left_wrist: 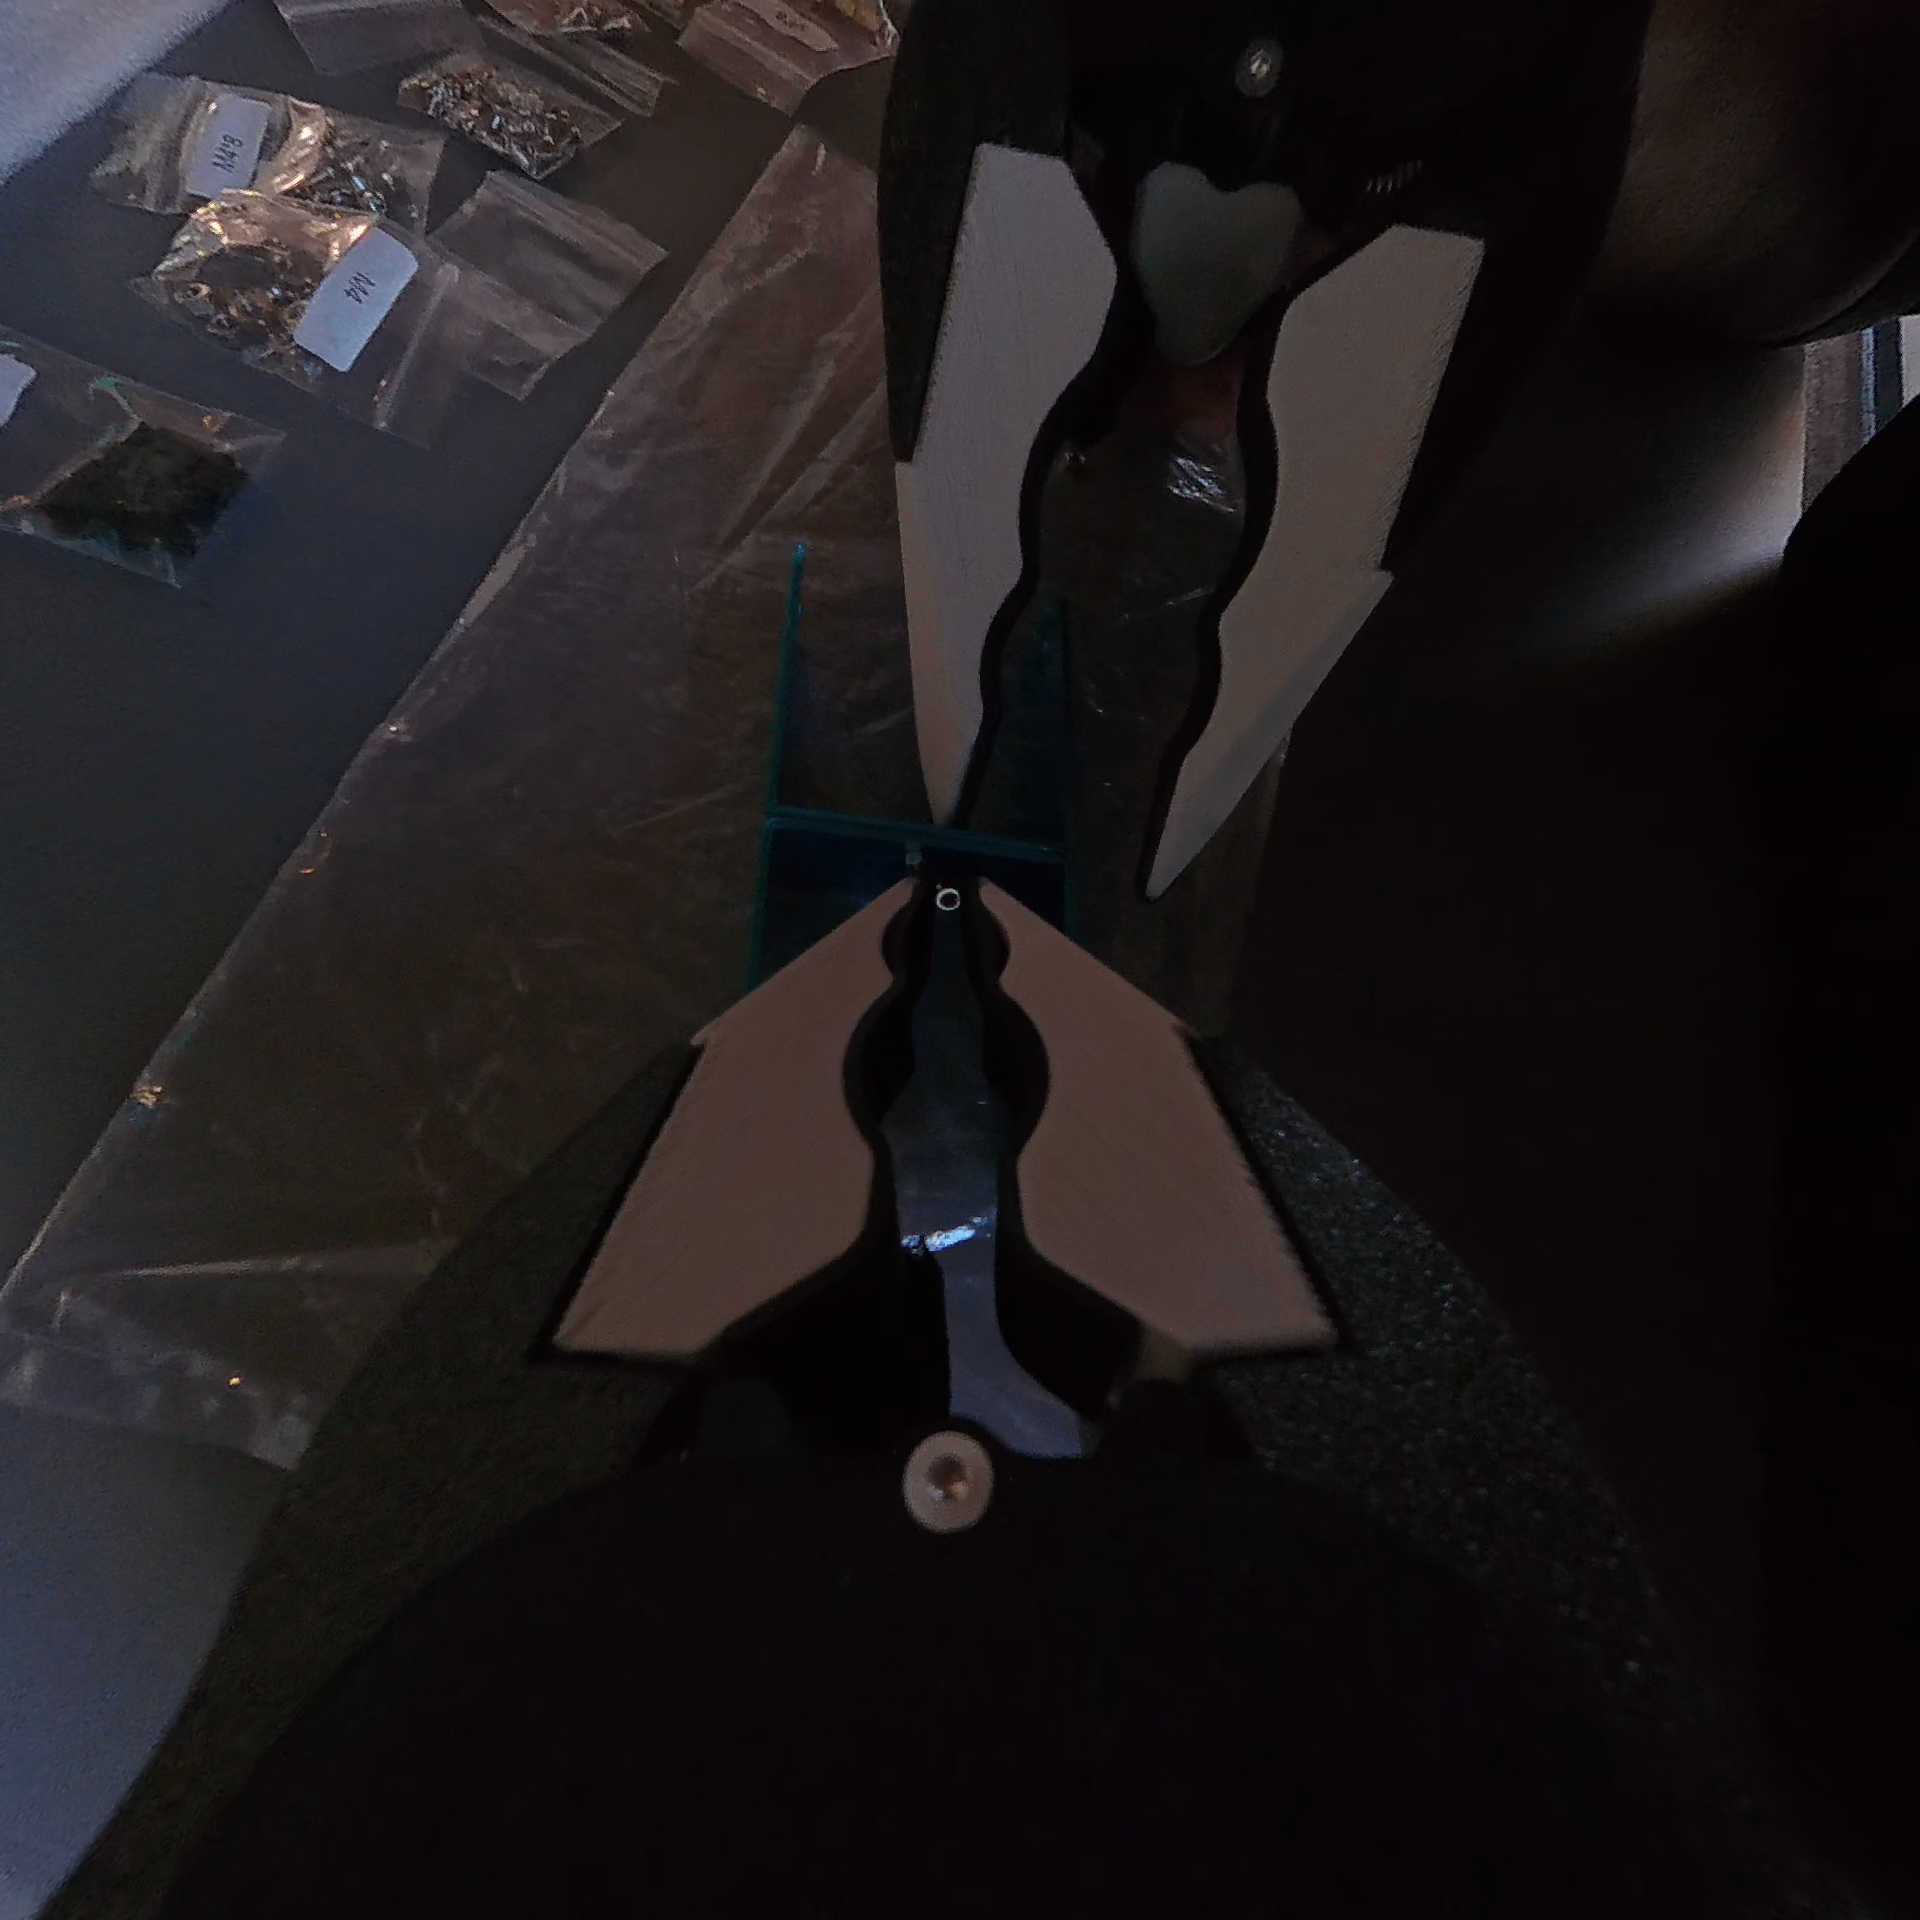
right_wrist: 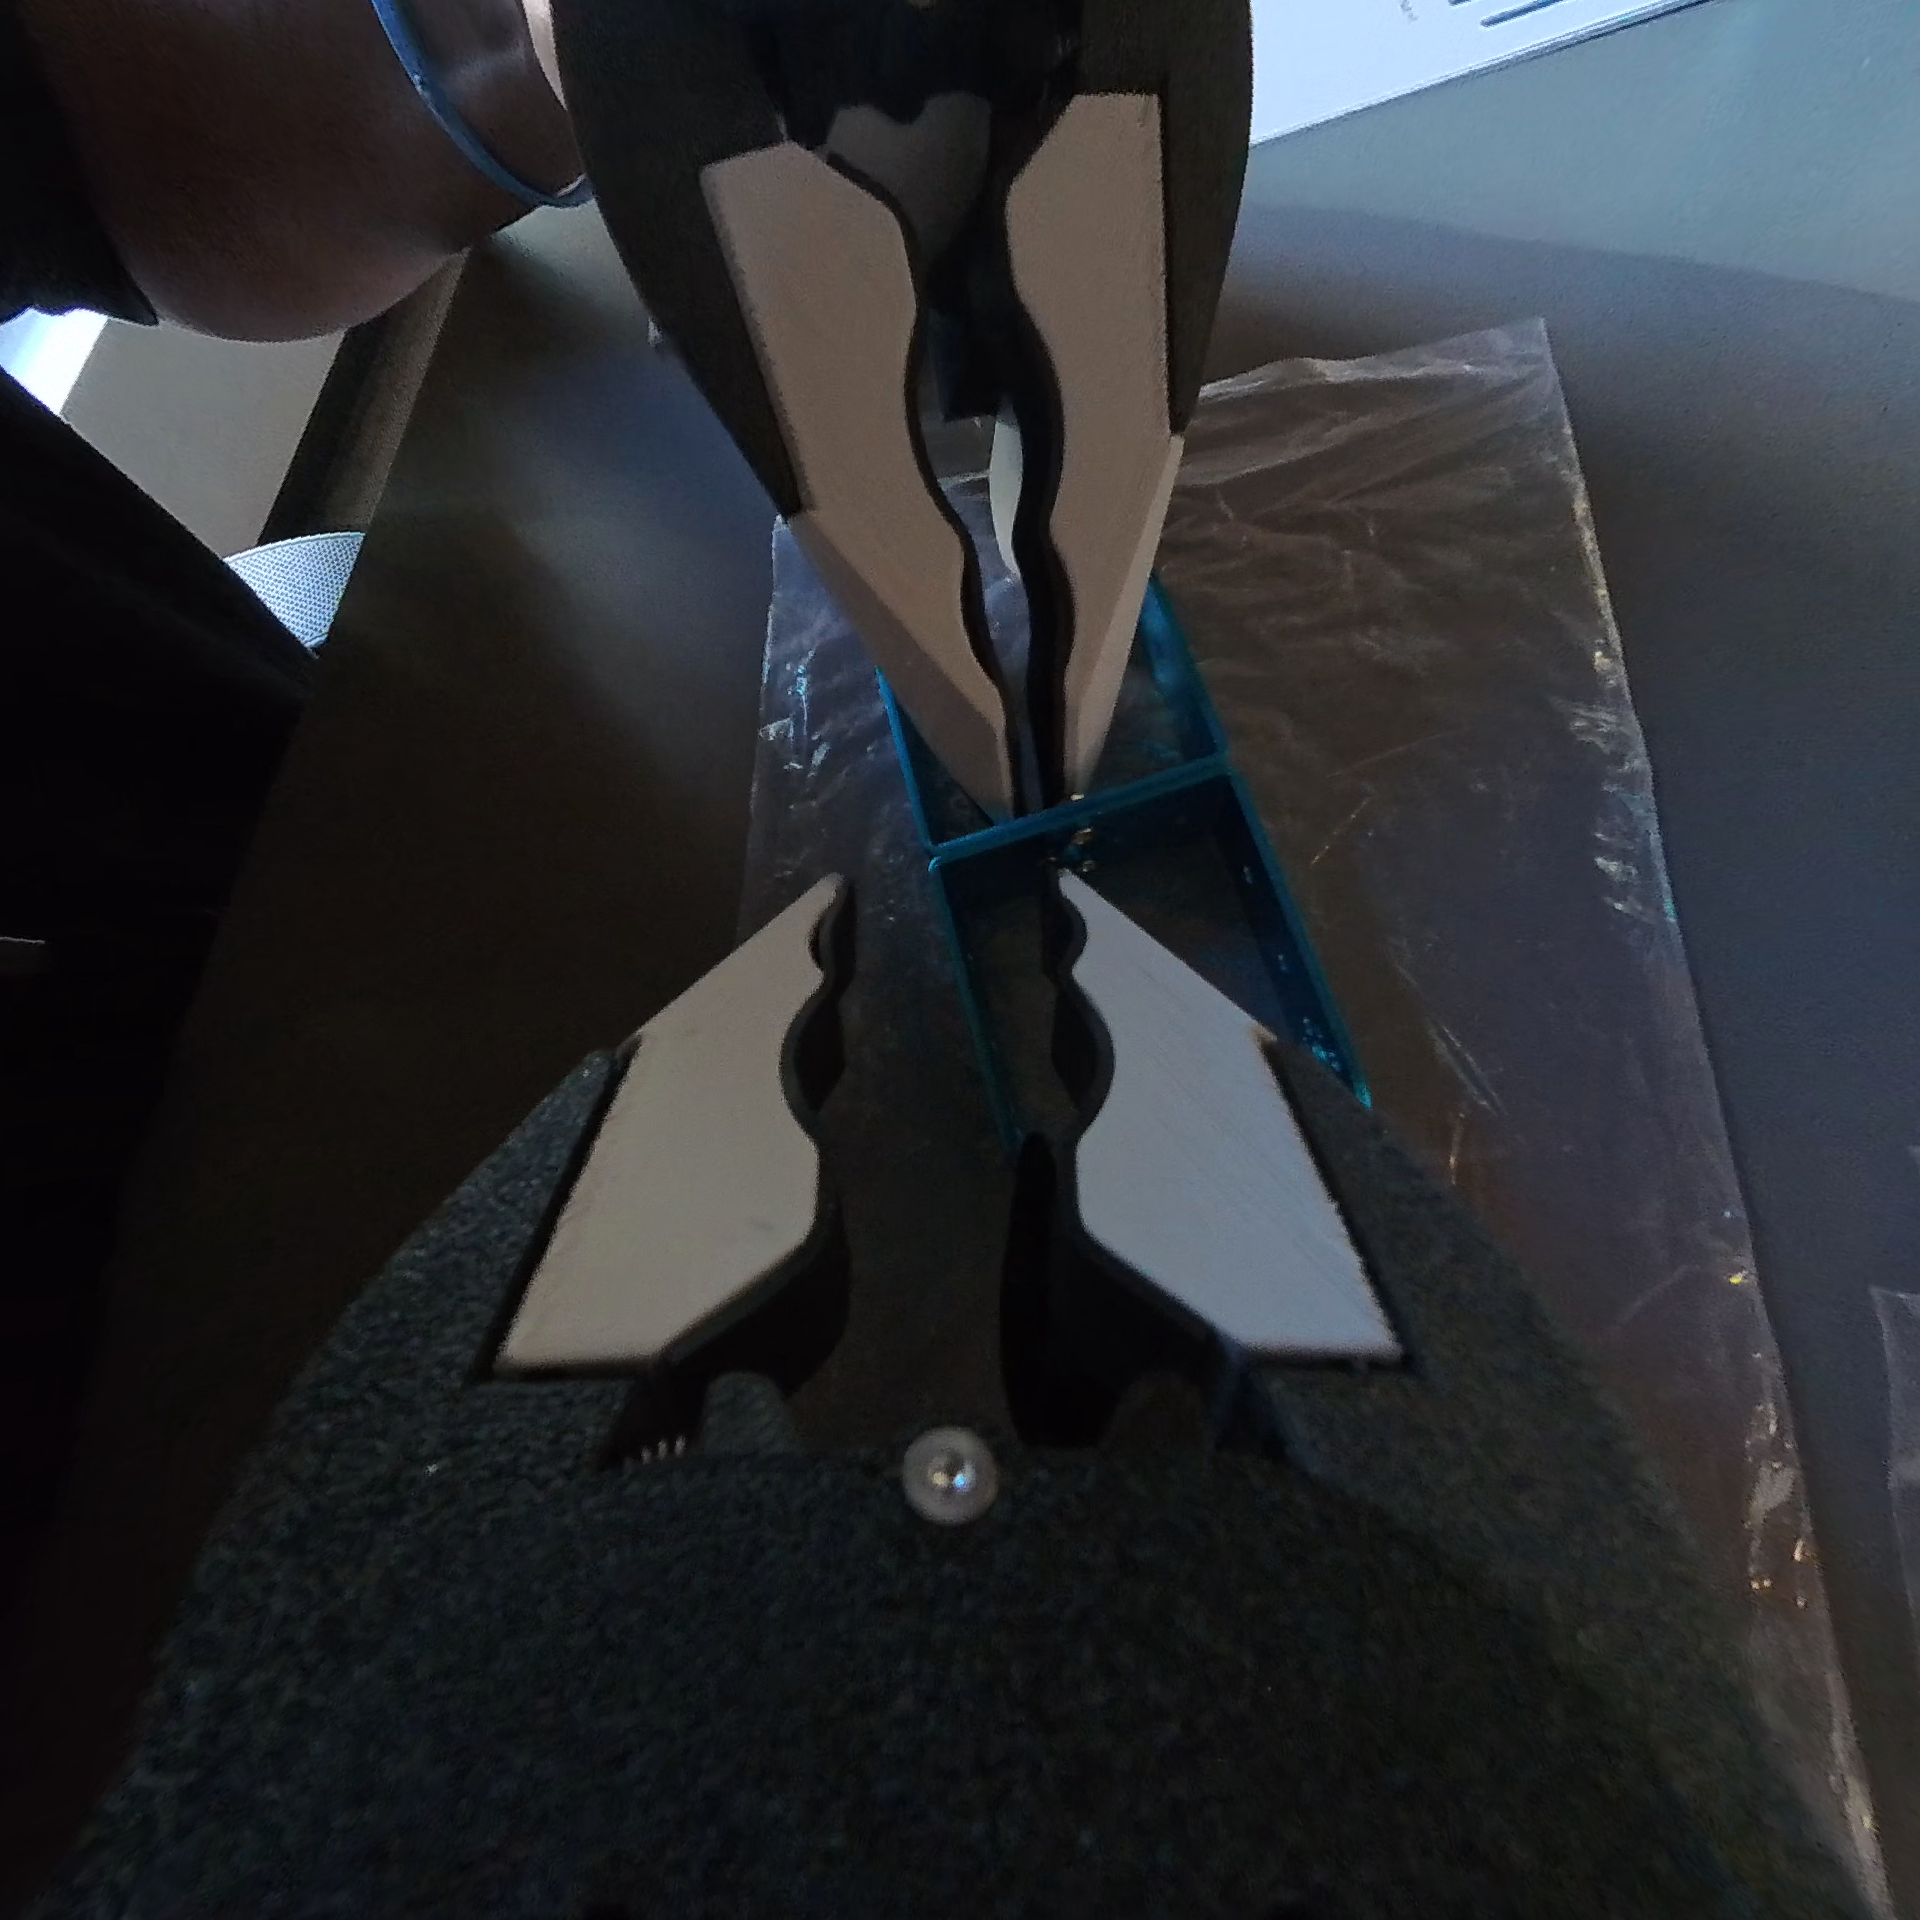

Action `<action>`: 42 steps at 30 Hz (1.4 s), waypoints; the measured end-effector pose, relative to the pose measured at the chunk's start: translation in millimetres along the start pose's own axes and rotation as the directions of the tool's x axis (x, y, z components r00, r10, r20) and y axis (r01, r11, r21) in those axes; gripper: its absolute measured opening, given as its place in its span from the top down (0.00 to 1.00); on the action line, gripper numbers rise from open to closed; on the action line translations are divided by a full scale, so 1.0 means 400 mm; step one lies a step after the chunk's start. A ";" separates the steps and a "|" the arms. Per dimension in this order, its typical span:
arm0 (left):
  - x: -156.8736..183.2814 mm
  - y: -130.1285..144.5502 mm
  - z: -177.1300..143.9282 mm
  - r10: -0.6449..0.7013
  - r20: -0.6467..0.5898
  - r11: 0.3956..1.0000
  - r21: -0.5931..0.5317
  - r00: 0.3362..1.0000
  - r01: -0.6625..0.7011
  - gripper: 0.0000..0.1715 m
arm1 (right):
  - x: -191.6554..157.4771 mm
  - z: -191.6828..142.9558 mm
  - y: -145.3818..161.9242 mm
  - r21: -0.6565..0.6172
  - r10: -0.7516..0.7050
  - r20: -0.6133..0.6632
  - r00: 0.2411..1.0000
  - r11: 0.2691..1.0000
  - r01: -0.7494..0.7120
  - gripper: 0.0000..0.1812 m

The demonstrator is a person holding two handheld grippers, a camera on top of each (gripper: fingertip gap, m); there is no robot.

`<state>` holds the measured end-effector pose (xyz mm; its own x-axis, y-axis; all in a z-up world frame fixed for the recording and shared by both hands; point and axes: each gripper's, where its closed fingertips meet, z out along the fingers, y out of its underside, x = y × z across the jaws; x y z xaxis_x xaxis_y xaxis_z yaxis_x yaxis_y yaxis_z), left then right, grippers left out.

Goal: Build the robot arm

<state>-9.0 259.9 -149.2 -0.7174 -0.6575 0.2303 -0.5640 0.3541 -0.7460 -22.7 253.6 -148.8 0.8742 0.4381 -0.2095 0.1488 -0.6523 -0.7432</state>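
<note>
A blue metal frame point(left_wrist: 831, 828) point(right_wrist: 1280, 935) with a cross wall lies on a clear plastic bag point(left_wrist: 623, 727) point(right_wrist: 1403, 727) on a dark table. My left gripper point(left_wrist: 943, 888) is shut at its tips on a small metal ring point(left_wrist: 947, 897), right at the cross wall; in the right wrist view it point(right_wrist: 1029, 792) comes down from the top. My right gripper point(right_wrist: 951, 883) faces it and is open. One finger lies inside the frame's near bay by small screws point(right_wrist: 1081, 844); the other is outside the side wall. It also shows in the left wrist view point(left_wrist: 1049, 852).
Several small clear bags of metal hardware with white labels point(left_wrist: 343, 281) lie at the far left of the table. A person's arm with a blue band point(right_wrist: 260, 156) is at the upper left. Another clear bag point(right_wrist: 1896, 1382) lies at the right edge. My two grippers' fingertips are within a few centimetres of each other.
</note>
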 end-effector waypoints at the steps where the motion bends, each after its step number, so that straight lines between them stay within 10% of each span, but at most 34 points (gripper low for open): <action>1: 0.001 0.001 0.000 0.004 0.000 1.000 -0.002 1.000 -0.004 0.98 | 0.001 0.000 0.000 0.002 0.001 -0.001 1.000 1.000 -0.001 0.81; 42: 0.002 0.007 -0.002 0.191 0.133 0.981 -0.061 0.972 -0.184 0.98 | -0.001 0.005 -0.003 0.009 -0.001 0.014 1.000 1.000 0.000 0.81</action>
<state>-11.6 260.9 -150.5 -0.7510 -0.6603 -0.0019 -0.4458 0.5091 -0.7362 -24.3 255.6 -149.0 0.8674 0.4473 -0.2182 0.1452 -0.6468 -0.7487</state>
